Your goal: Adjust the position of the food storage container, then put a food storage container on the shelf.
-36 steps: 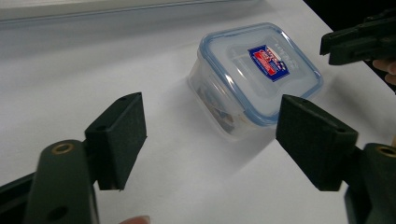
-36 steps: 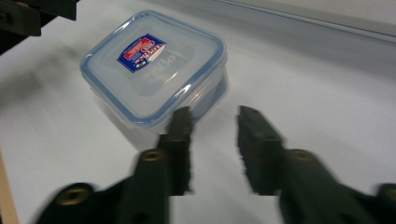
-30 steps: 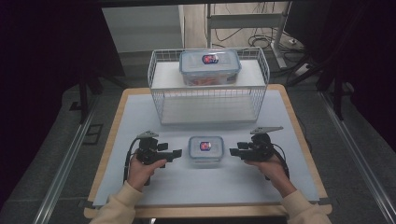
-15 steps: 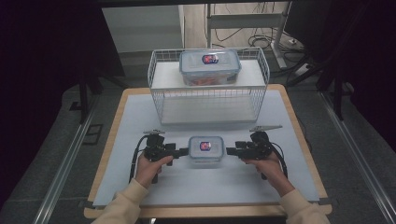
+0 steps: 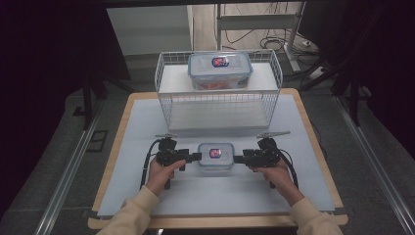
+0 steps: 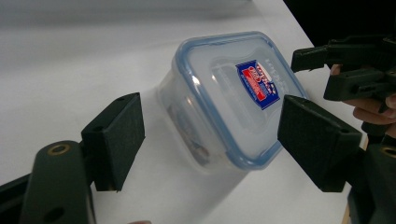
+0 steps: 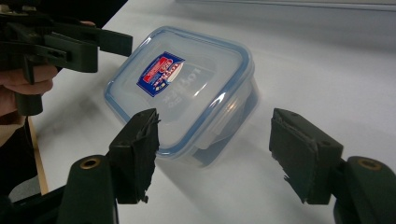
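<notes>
A small clear container [image 5: 215, 155] with a blue-rimmed lid and a red-and-blue label lies on the white table between both grippers. My left gripper [image 5: 197, 156] is at its left end, open, and my right gripper [image 5: 237, 158] is at its right end, also open. In the left gripper view the container [image 6: 229, 98] lies between and just beyond the wide-apart jaws of the left gripper [image 6: 217, 140]. In the right gripper view the container [image 7: 187, 88] reaches in between the spread jaws of the right gripper [image 7: 218, 154]. Neither gripper's pads touch it.
A white wire basket rack [image 5: 166, 98] stands at the back of the table. A larger lidded container [image 5: 220, 68] rests on top of it. The table's wooden edge [image 5: 122, 147] borders the white mat. Cables lie on the floor behind.
Both grippers have moved inward along the table and now flank the small container, the left one travelling farther. The container has not moved.
</notes>
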The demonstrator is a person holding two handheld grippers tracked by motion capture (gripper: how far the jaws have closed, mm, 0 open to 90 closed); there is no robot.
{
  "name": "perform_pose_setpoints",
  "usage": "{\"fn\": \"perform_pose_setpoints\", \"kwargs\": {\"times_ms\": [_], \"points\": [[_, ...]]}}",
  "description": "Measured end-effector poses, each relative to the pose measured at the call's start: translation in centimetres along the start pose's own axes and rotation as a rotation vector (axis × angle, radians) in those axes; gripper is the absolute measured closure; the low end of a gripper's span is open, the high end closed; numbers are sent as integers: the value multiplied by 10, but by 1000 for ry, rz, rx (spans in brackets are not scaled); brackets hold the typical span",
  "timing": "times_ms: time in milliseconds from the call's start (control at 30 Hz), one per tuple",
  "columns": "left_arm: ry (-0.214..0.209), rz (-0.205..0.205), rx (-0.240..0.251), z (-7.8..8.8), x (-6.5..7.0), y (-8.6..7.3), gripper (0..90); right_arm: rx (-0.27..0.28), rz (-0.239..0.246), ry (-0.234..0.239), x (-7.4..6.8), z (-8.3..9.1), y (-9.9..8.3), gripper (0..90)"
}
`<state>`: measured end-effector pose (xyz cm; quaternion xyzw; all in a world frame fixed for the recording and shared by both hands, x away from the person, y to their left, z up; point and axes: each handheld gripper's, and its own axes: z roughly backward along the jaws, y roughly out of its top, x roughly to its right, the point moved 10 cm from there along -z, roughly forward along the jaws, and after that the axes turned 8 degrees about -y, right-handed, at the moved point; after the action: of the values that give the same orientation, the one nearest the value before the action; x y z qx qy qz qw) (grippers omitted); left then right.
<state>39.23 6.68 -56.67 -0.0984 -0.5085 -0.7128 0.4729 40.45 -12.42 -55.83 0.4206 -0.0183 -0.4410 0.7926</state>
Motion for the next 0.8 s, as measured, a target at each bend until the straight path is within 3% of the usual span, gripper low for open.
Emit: {"fn": "perform_pose_setpoints", "kwargs": {"times_ms": [133, 533, 800], "points": [[-11, -3, -12, -4, 1, 1, 225, -1, -15, 6, -1, -3, 1, 320], [-47, 66, -45, -14, -11, -3, 256, -36, -109, 48, 0, -23, 3, 310], [-105, 94, -63, -18, -8, -8, 321, -55, -160, 94, -3, -33, 3, 348]]}}
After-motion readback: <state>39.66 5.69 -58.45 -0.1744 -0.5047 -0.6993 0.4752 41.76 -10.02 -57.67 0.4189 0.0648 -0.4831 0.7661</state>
